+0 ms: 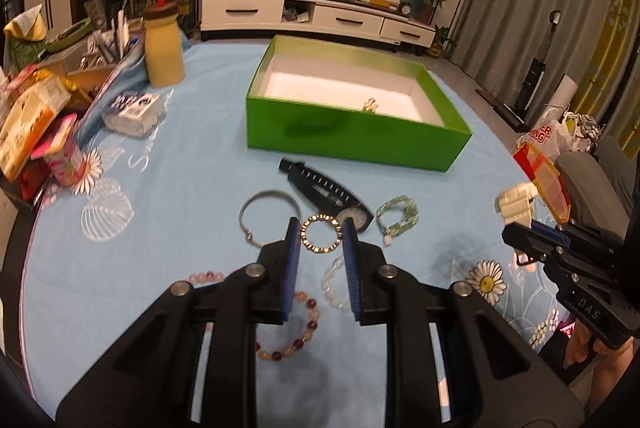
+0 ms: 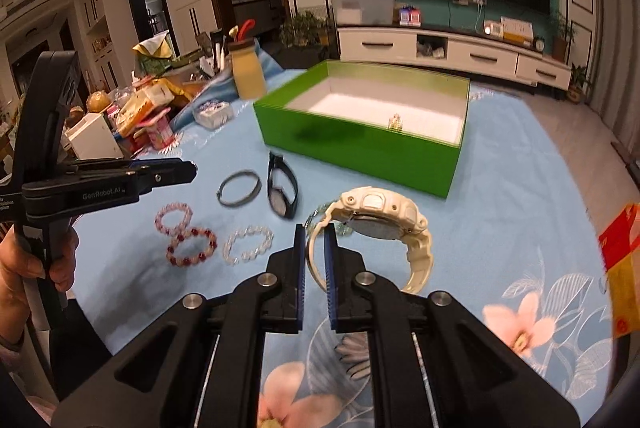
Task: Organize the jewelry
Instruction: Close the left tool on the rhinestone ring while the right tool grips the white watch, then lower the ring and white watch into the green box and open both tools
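Note:
My right gripper (image 2: 314,240) is shut on the strap of a white watch (image 2: 376,216) and holds it above the blue cloth; the watch also shows in the left wrist view (image 1: 516,202). My left gripper (image 1: 320,236) is open and hovers over a gold ring bracelet (image 1: 321,233). Around it lie a silver bangle (image 1: 266,214), a black watch (image 1: 324,190), a green bead bracelet (image 1: 396,216), a clear bead bracelet (image 1: 332,286) and a red bead bracelet (image 1: 296,332). The open green box (image 1: 352,134) stands behind them with one small gold piece (image 1: 370,104) inside.
A yellow bottle (image 1: 162,44), a small tissue pack (image 1: 134,110) and a pile of snack packets (image 1: 36,132) crowd the table's left side. An orange and red packet (image 1: 544,180) sits at the right edge. A TV cabinet (image 1: 316,16) stands beyond the table.

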Action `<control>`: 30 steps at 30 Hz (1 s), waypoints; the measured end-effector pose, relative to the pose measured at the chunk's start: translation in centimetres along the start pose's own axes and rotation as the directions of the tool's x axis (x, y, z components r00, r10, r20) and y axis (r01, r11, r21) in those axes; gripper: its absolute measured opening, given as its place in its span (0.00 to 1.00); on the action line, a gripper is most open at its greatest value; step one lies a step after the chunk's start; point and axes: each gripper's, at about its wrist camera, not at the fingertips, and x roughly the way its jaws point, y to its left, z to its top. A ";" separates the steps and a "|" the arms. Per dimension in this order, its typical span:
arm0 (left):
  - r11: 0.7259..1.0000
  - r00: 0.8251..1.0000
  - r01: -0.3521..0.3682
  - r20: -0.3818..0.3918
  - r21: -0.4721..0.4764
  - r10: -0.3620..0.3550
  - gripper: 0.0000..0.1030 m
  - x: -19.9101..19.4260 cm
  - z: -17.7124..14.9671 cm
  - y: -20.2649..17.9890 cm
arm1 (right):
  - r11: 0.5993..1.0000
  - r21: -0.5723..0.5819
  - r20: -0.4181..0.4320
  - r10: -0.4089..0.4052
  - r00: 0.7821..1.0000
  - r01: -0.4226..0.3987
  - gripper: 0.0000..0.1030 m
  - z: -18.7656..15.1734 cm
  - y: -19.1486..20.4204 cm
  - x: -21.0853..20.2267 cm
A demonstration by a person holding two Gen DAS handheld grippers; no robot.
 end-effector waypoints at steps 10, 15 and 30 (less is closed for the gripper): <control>0.999 0.999 -0.002 0.051 0.051 -0.001 0.20 0.5 3.9 -1.9 | 0.999 -0.018 0.075 -0.039 0.996 0.041 0.08 3.9 -1.5 0.6; 0.998 0.997 -0.007 0.072 0.068 0.002 0.20 1.2 6.2 -2.4 | 0.998 -0.014 0.108 -0.052 0.993 0.054 0.08 5.7 -2.4 1.2; 0.994 0.996 -0.044 0.084 0.101 0.035 0.20 5.8 11.3 -2.7 | 0.997 -0.008 0.095 -0.080 0.992 0.081 0.08 9.4 -4.5 5.9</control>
